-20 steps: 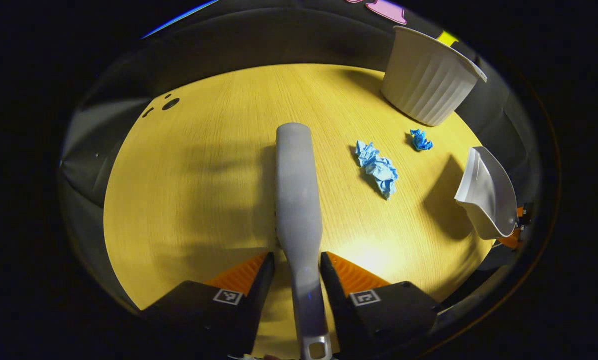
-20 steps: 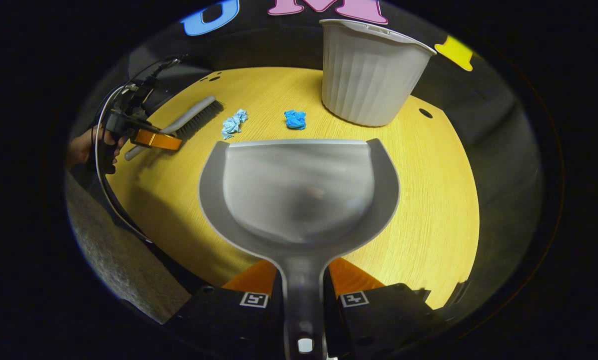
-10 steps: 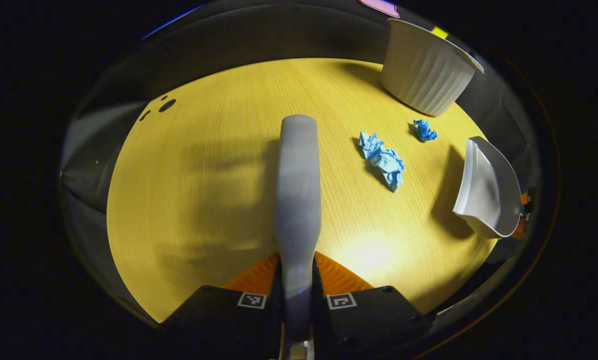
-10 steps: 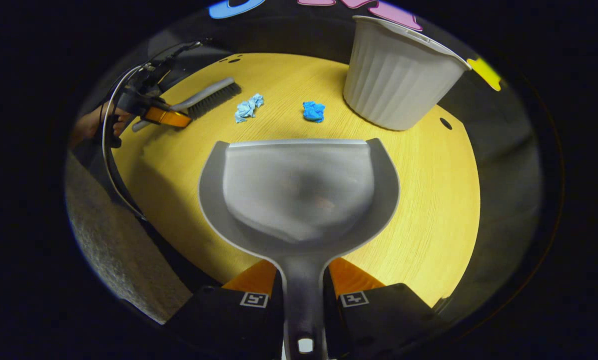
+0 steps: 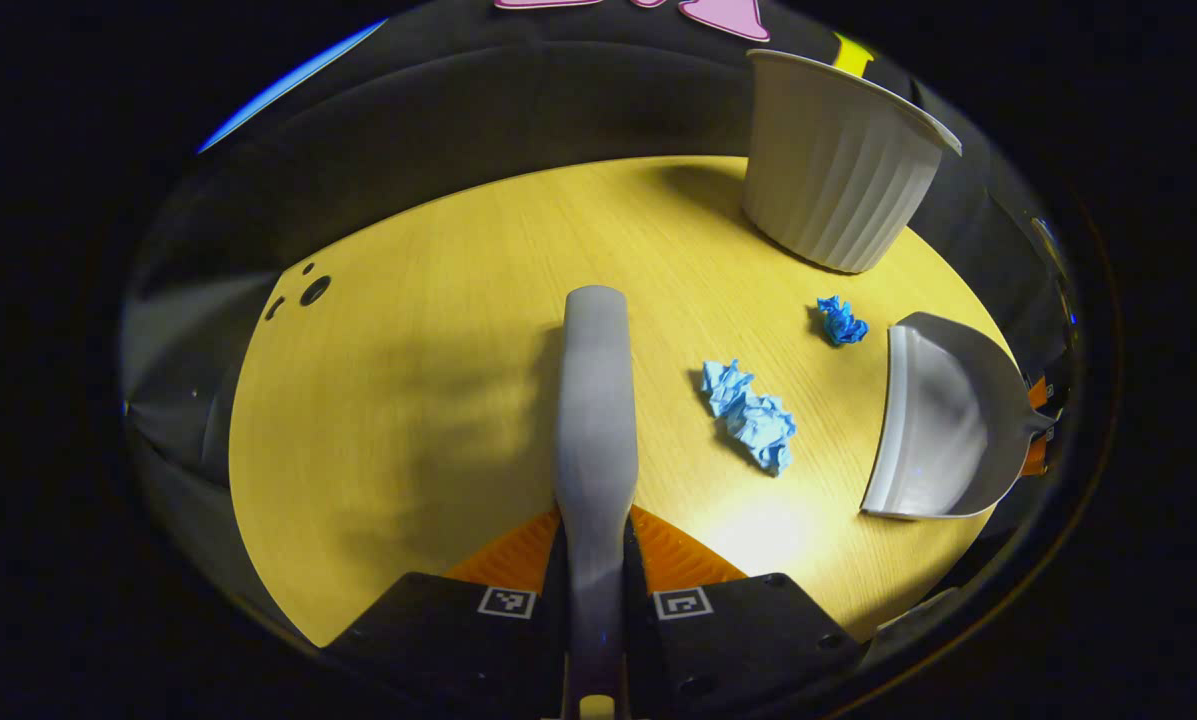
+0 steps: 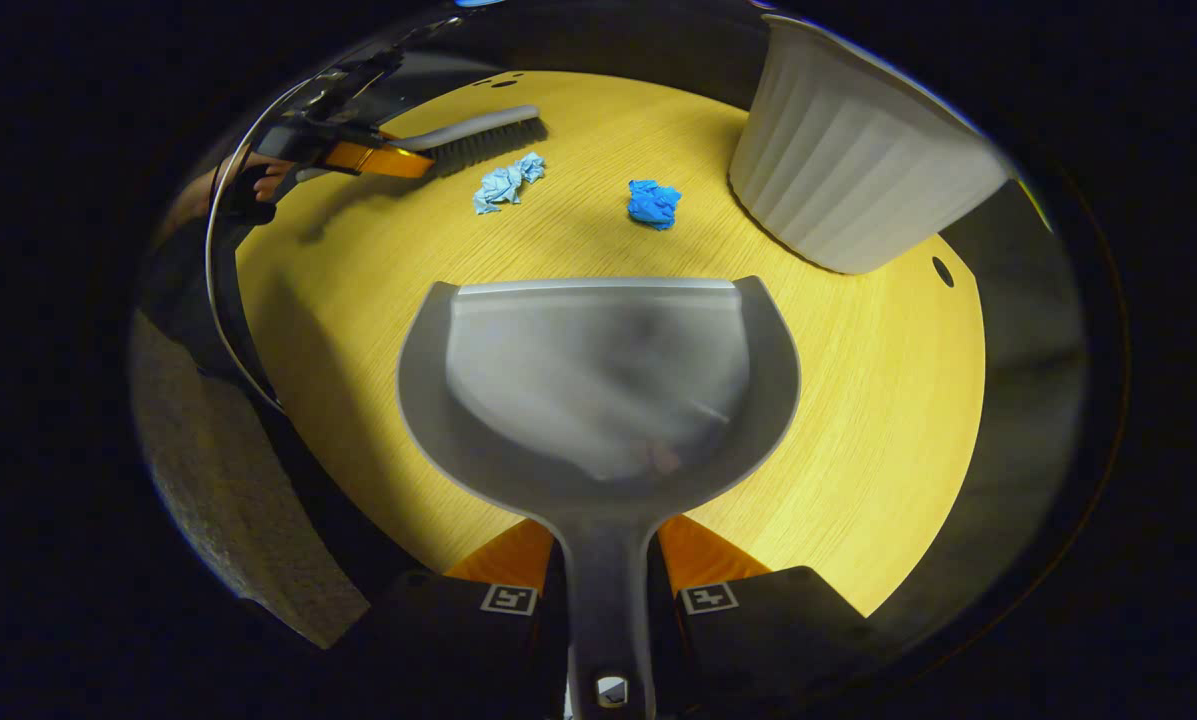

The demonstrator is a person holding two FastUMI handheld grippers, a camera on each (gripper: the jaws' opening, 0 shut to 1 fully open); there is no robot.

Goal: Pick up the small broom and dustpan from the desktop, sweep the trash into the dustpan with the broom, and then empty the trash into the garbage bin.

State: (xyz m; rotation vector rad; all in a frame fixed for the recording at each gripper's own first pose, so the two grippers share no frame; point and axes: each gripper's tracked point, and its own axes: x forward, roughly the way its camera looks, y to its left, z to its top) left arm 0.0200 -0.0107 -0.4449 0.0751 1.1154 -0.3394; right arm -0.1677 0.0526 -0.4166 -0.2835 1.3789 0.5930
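**Broom and dustpan both gripped above the worktop**

In the left gripper view the left hand-held gripper (image 5: 594, 575) is clamped on the grey broom (image 5: 595, 400), whose long axis runs straight up the centre of the frame, head pointing away from the camera. The broom's back is smooth, pale grey plastic; in the right gripper view its dark bristles show at upper left.

The right hand-held gripper (image 6: 606, 575) is clamped on the handle of the grey dustpan (image 6: 598, 380), which fills the middle of the right gripper view, its straight lip facing the top of the frame toward the trash.

On the yellow wood-grain worktop (image 5: 438, 400), a light blue paper wad (image 5: 750, 417) lies right of the broom, a smaller dark blue wad (image 5: 841, 321) beyond it, near the ribbed white garbage bin (image 5: 833, 170) at upper right.
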